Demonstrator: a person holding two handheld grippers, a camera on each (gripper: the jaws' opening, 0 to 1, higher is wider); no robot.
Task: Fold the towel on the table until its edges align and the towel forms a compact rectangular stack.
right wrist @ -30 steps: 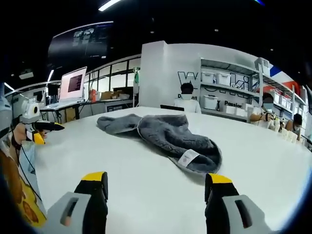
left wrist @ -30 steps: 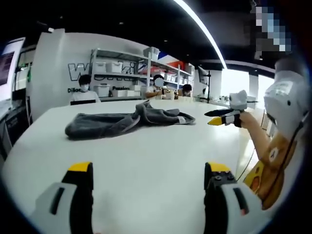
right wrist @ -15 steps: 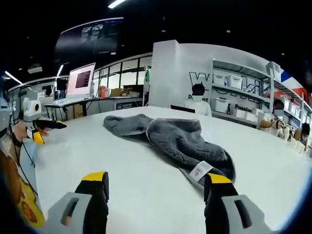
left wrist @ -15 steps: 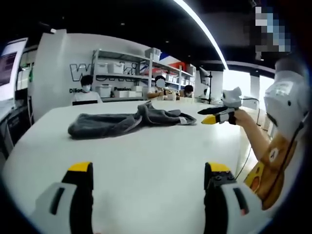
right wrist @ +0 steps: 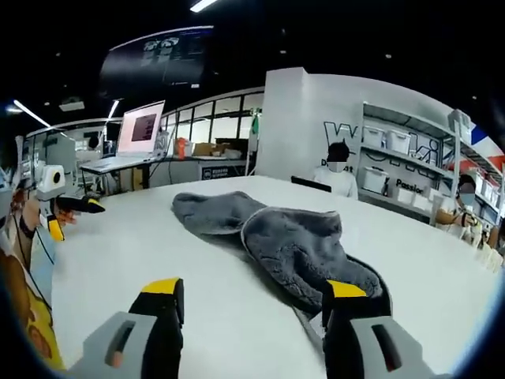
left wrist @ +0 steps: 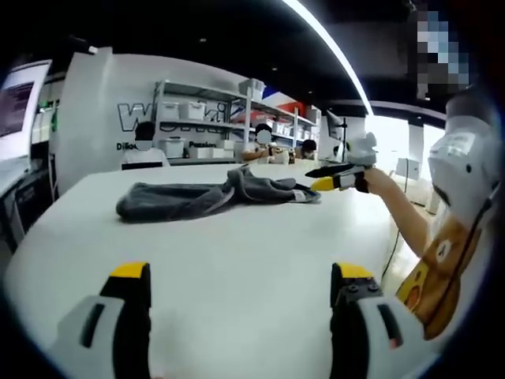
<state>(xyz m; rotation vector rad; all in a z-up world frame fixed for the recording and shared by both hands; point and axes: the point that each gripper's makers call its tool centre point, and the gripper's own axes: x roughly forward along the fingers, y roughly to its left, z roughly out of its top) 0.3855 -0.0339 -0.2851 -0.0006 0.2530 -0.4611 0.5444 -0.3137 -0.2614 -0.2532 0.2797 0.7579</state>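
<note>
A crumpled grey towel (left wrist: 209,197) lies in a long heap on the white table (left wrist: 237,268). In the right gripper view the towel (right wrist: 292,245) spreads close ahead, its near end lying between the jaws by the right one. My right gripper (right wrist: 254,294) is open, low over that near end. It also shows in the left gripper view (left wrist: 322,178), reaching in from the right to the towel's right end. My left gripper (left wrist: 240,276) is open over bare table, well short of the towel. In the right gripper view the left gripper (right wrist: 72,208) hangs far left.
People sit behind the far table edge (left wrist: 144,146). Shelves with white bins (left wrist: 197,126) line the back wall. A desk with a lit monitor (right wrist: 140,130) stands at the left. The person's sleeve and shirt (left wrist: 430,253) fill the right side by the table edge.
My right gripper has moved forward to the towel's near end; the white label seen earlier is now hidden under it. The left gripper has held almost still.
</note>
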